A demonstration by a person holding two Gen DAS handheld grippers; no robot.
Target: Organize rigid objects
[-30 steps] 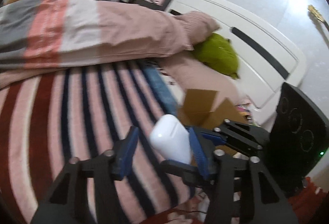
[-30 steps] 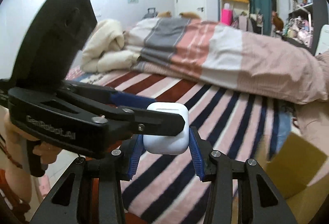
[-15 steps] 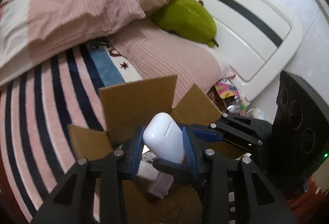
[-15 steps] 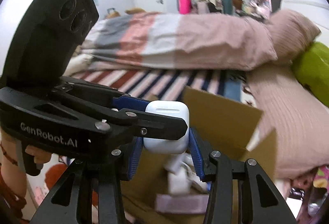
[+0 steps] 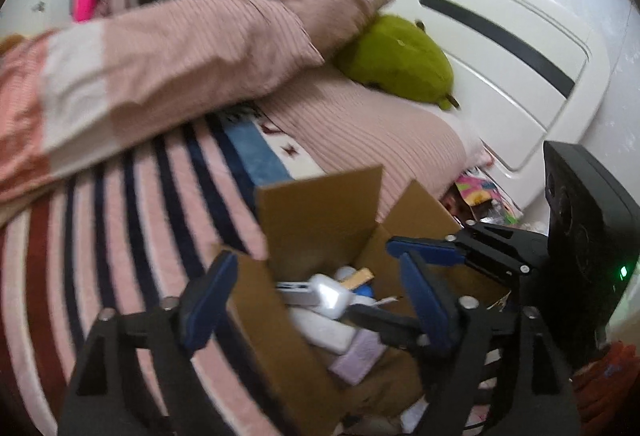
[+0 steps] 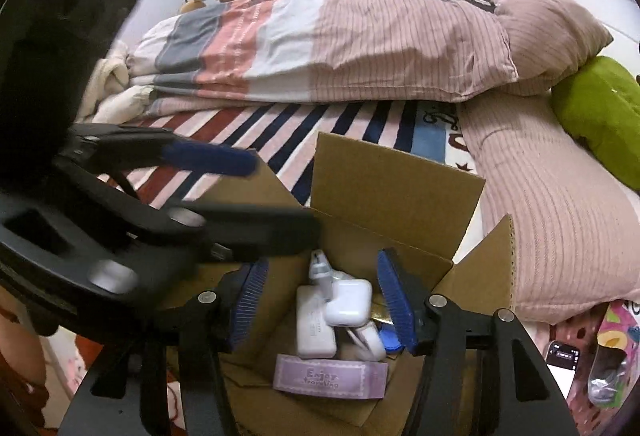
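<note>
Now both tongs spread wide and empty above the box [image 6: 400,180], left tongs [image 5: 316,296], right tongs [image 6: 322,302], white case [image 6: 347,302] lying inside the box on a white charger [image 6: 312,332], purple pouch [image 6: 330,376] near it, box on the striped bed [image 5: 120,220].

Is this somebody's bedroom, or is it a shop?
Most likely a bedroom. There is a bed with a white headboard, a folded striped duvet and a pink pillow, plus a green plush toy. A cardboard box of small things sits on the bed.
</note>
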